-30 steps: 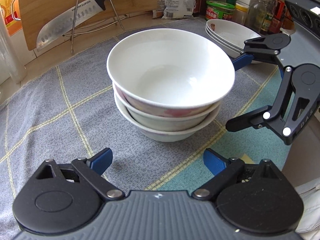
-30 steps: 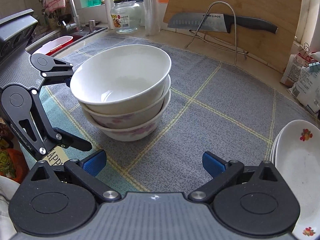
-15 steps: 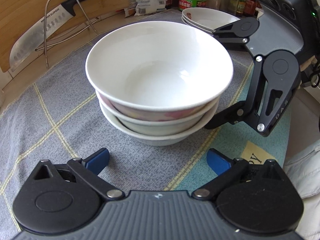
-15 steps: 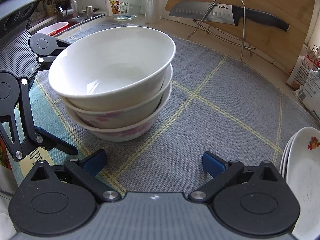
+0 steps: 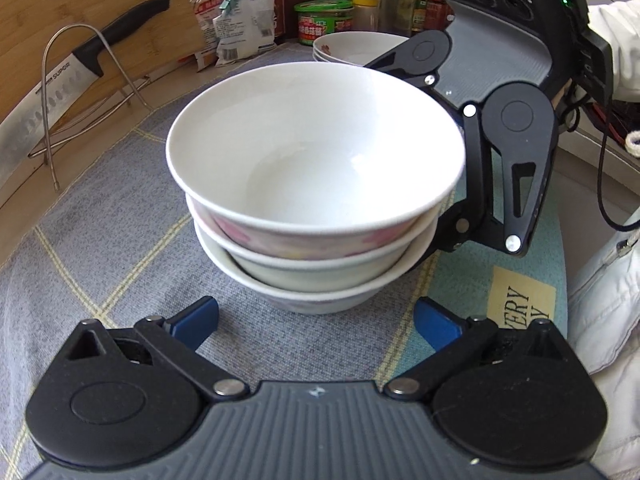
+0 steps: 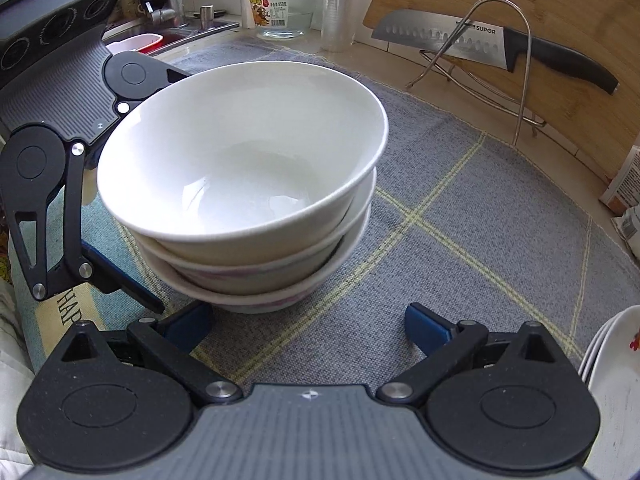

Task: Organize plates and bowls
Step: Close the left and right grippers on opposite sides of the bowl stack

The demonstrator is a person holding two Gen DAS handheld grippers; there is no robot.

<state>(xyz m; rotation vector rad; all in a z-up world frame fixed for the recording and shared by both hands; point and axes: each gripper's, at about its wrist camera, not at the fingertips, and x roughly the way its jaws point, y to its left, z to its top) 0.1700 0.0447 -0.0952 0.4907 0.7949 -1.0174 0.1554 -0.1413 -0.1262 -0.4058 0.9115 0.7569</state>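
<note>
A stack of three white bowls (image 5: 316, 184) with pink flowers outside stands on the grey checked mat (image 5: 100, 240). My left gripper (image 5: 316, 322) is open, its blue fingertips just short of the bottom bowl, nothing between them. My right gripper (image 6: 308, 326) is open too, close to the same stack of bowls (image 6: 240, 176) from the opposite side. In each view the other gripper's black fingers (image 5: 424, 256) (image 6: 132, 288) flank the stack's side; the far finger is hidden behind the top bowl. A pile of white plates (image 5: 356, 46) (image 6: 612, 380) lies further right.
A knife (image 6: 480, 40) rests on a wire rack (image 6: 520, 92) against a wooden cutting board (image 6: 540, 0) at the back. Bags (image 5: 236, 12), jars and bottles (image 5: 400, 4) line the wall. A glass jar (image 6: 284, 4) and a sink (image 6: 168, 36) lie beyond the mat. A white sleeve (image 5: 608, 292) is at the right.
Both grippers have closed in on the bowl stack, which now fills more of each view. The left wrist view has rolled, and the right gripper now sits against the stack's side.
</note>
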